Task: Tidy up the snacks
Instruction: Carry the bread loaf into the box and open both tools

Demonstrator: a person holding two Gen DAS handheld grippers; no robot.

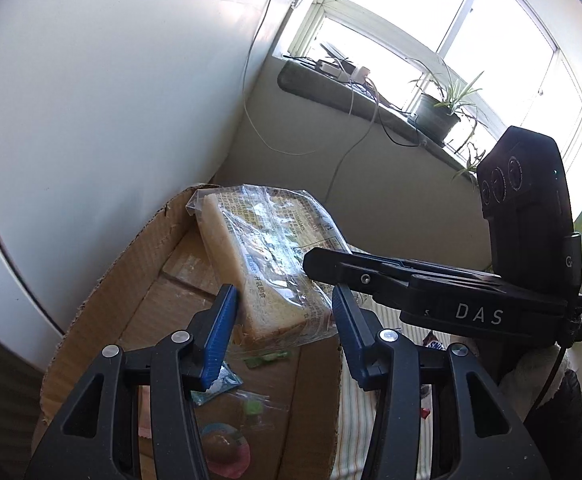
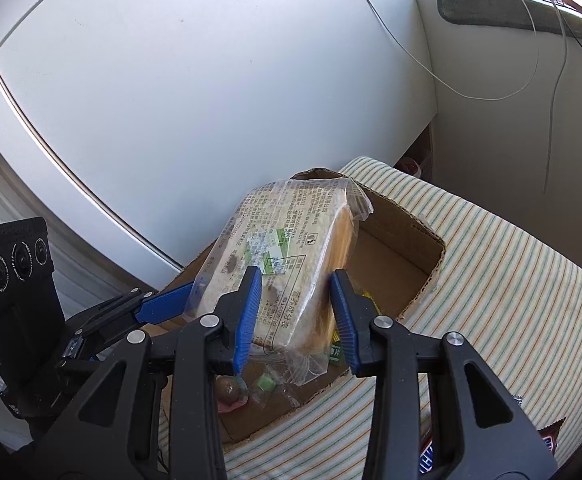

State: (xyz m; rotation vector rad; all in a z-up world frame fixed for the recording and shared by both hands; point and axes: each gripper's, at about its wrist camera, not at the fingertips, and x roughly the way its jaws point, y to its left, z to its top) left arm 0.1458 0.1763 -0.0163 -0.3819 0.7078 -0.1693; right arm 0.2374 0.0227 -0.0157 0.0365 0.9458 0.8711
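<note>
Blue-padded jaws fill the bottom of both views, and a bagged loaf of sliced bread (image 1: 269, 264) sits between each pair. Seen from the right wrist, the right gripper (image 2: 296, 312) is clenched on the near end of the bread (image 2: 287, 264), both pads pressing the clear wrapper. Seen from the left wrist, the left gripper (image 1: 285, 320) straddles the loaf's lower end; whether its pads press the wrapper or stand just off it, I cannot tell. The loaf hangs tilted above an open cardboard box (image 1: 131, 280), not resting on the box floor.

Only the left view shows the window (image 1: 431, 32), the sill with a potted plant (image 1: 439, 114), and the right gripper (image 1: 443, 292) reaching in from the right side. Only the right view shows the striped cloth (image 2: 511, 280) under the box (image 2: 395, 264), a dark wrapped candy bar (image 2: 547, 444) lying on that cloth near the bottom right, and the left gripper (image 2: 163, 306) coming in from the left.

Small wrapped snacks (image 1: 227, 436) lie on the box floor at its near end; the far end of the floor is bare cardboard. Torn, ragged rims stand up around the box on all sides. A white cabinet wall (image 2: 211, 100) rises close behind the box's far and left edges, while the striped cloth spreads wide to the right.
</note>
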